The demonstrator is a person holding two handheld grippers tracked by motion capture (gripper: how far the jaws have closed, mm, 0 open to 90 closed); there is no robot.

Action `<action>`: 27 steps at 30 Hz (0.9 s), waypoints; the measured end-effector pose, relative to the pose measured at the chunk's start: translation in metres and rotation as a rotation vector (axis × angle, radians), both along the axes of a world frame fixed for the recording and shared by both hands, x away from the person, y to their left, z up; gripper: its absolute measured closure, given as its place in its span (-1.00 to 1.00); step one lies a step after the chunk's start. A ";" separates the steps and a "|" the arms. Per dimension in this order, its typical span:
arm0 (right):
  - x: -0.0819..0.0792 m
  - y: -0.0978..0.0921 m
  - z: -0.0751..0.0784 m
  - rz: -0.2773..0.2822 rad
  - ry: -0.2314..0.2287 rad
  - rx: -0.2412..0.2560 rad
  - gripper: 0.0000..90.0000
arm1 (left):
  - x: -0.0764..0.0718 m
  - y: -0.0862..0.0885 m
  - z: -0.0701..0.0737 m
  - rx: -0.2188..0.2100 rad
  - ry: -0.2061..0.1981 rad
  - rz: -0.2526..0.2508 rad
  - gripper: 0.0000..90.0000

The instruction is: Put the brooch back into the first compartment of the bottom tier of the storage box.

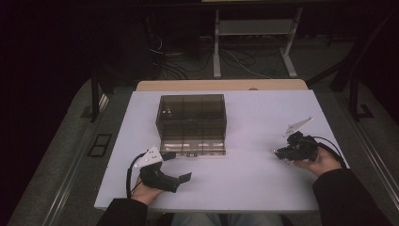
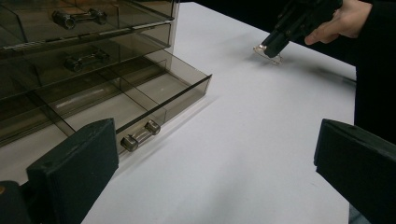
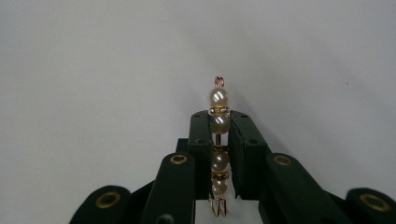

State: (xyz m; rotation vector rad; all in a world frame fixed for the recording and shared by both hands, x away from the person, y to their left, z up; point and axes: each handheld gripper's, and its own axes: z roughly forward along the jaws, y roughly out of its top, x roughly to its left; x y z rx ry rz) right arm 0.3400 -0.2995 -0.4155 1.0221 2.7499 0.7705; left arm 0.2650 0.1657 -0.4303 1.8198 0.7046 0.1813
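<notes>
A smoky see-through drawer box point(image 1: 190, 117) stands mid-table, its bottom drawer point(image 2: 154, 91) pulled out, with a metal handle point(image 2: 140, 134) on its front. My left gripper point(image 1: 178, 166) sits just in front of that drawer, jaws wide apart and nothing between them; the same gap shows in the left gripper view point(image 2: 217, 177). At the right of the table my right gripper point(image 1: 280, 153) is shut on a gold pin with pearls point(image 3: 219, 97), held low over the white surface. The left gripper view catches that gripper point(image 2: 272, 45) far off, with the pin point(image 2: 268, 53) at its tips.
The white tabletop point(image 1: 254, 183) has bare room between the two hands and to the box's right. Upper drawers hold divider walls and carry their own handles point(image 2: 77, 17). Beyond the table stand a desk frame point(image 1: 217, 42) and loose cables on a dark floor.
</notes>
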 end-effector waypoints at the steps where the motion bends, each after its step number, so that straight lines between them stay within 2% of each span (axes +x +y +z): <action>1: 0.000 0.000 0.001 -0.001 0.001 0.006 0.75 | 0.000 0.000 0.000 0.000 0.000 0.000 -1.00; 14: -0.003 0.001 0.011 -0.007 -0.015 0.066 0.75 | 0.000 0.000 0.000 0.000 0.000 0.000 -1.00; 27: -0.003 0.006 0.027 0.007 -0.042 0.097 0.75 | 0.000 0.000 0.000 -0.001 0.000 -0.001 -1.00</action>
